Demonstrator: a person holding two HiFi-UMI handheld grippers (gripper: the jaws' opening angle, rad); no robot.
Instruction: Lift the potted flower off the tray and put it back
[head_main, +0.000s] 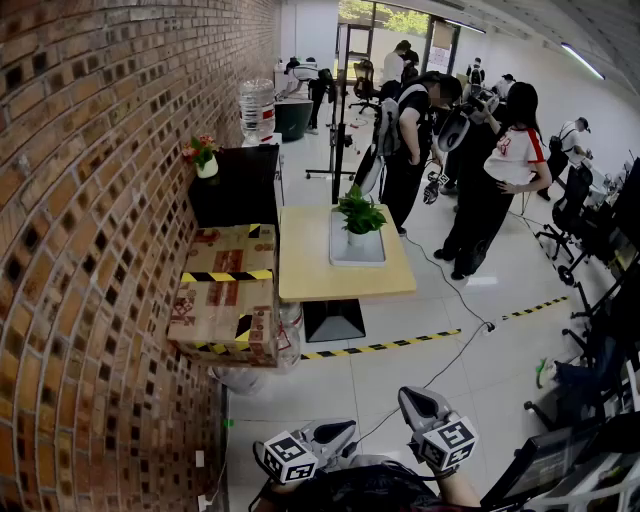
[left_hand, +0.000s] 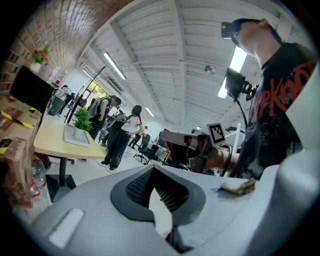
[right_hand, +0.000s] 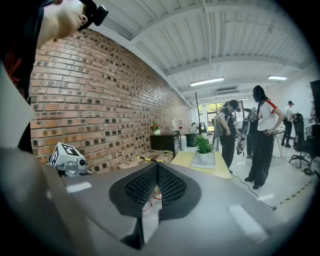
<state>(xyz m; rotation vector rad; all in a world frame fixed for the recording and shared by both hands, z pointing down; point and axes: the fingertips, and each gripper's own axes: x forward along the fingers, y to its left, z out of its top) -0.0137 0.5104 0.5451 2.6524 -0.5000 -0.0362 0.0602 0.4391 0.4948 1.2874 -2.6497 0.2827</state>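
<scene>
Potted flower (head_main: 358, 215) seen upright on tray (head_main: 340, 255), far right part of desk (head_main: 310, 270). Well apart from both tools, straight ahead. Left tool (head_main: 335, 432) lined up slightly better than right tool (head_main: 412, 398). Both tools pinched closed, nothing held. Long approach judged needed first.

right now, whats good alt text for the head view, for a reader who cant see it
A potted green plant sits on a grey tray on a light wooden table near a brick wall. At the bottom edge, the left gripper and right gripper are held well short of the table, while several people stand beyond it.
</scene>
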